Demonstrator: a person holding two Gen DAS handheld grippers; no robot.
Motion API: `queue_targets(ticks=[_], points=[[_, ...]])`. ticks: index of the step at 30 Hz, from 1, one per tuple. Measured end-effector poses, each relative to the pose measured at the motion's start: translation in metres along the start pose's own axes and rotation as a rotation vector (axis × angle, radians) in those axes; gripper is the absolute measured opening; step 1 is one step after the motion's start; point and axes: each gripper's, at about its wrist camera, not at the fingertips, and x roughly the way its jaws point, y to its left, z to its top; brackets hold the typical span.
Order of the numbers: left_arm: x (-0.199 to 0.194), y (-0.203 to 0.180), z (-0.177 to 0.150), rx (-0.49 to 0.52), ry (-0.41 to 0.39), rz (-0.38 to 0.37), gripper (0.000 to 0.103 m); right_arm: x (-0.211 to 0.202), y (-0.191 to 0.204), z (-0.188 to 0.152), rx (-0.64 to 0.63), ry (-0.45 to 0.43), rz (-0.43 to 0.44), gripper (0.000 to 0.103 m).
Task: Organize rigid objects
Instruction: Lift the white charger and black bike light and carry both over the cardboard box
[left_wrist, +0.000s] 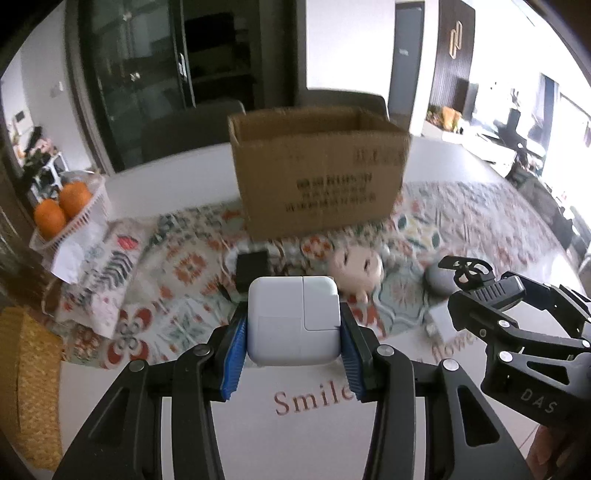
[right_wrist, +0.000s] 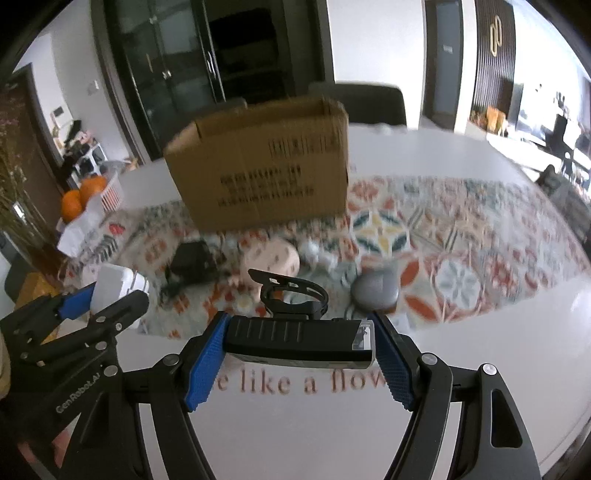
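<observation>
My left gripper (left_wrist: 293, 332) is shut on a white square power adapter (left_wrist: 293, 319), held above the table; the adapter shows again at the left of the right wrist view (right_wrist: 110, 286). My right gripper (right_wrist: 299, 345) is shut on a black bike light with a ring mount (right_wrist: 299, 341), gripped lengthwise between the blue pads; the light also appears at the right of the left wrist view (left_wrist: 491, 291). An open cardboard box (left_wrist: 317, 173) (right_wrist: 266, 166) stands upright on the patterned cloth behind both grippers.
On the cloth (left_wrist: 461, 221) lie a pink pig toy (left_wrist: 356, 267), a black adapter with cable (left_wrist: 251, 267), a grey rounded object (right_wrist: 375, 290) and a small white item (left_wrist: 443, 321). A white basket with oranges (left_wrist: 64, 210) stands at the left. Chairs stand behind the table.
</observation>
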Motion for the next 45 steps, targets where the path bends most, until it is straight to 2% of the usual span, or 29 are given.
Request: queue_targets(ticks=[10, 17, 23, 35, 45], points=[[-0.026, 0.002, 0.036, -0.042, -0.093, 0.040, 0.045, -0.021, 0.002, 0.043, -0.040, -0.125, 0.038, 0.075], [-0.034, 0.002, 0.063, -0.048, -0.157, 0.080, 0.045, -0.025, 0.000, 0.072, -0.051, -0.162, 0.062, 0.075], [-0.037, 0.004, 0.087, -0.058, -0.199, 0.087, 0.045, -0.025, 0.000, 0.096, -0.055, -0.187, 0.083, 0.074], [-0.015, 0.009, 0.129, -0.076, -0.167, 0.050, 0.045, -0.015, -0.002, 0.140, -0.062, -0.209, 0.085, 0.074], [0.011, 0.015, 0.171, -0.084, -0.122, 0.026, 0.045, 0.013, -0.003, 0.191, -0.087, -0.164, 0.090, 0.074]])
